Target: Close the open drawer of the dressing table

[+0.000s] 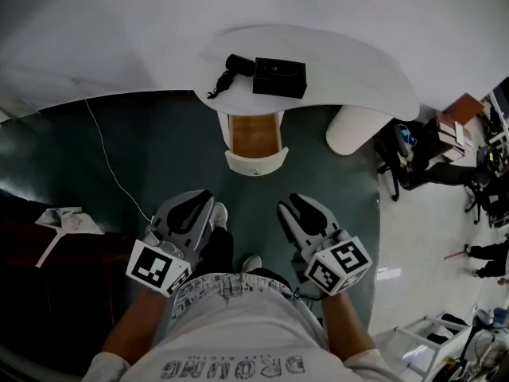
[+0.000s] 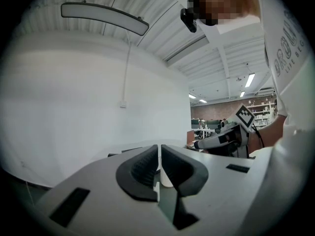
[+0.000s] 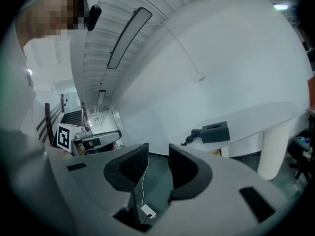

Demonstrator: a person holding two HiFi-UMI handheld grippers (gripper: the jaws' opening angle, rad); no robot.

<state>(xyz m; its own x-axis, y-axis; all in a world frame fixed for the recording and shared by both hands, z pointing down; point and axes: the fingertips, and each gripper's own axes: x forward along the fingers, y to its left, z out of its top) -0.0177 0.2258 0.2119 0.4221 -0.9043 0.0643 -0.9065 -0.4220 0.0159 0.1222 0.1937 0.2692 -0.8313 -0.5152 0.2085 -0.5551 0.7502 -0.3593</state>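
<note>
The dressing table (image 1: 358, 70) stands against the wall. Its drawer (image 1: 254, 138) is pulled out from under the middle of the top, towards the person, with the wood inside showing. Both grippers are level and well short of the table, clear of the drawer front. The left gripper (image 1: 199, 201) has its jaws closed to a bare slit, the right gripper (image 1: 296, 207) has them wide, and neither holds anything.

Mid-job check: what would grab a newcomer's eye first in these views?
The open wood-lined drawer juts from under the white dressing table at the head view's top centre. A black box and black hair dryer sit on the tabletop behind it. The left gripper and right gripper hang empty below, short of the drawer.
</note>
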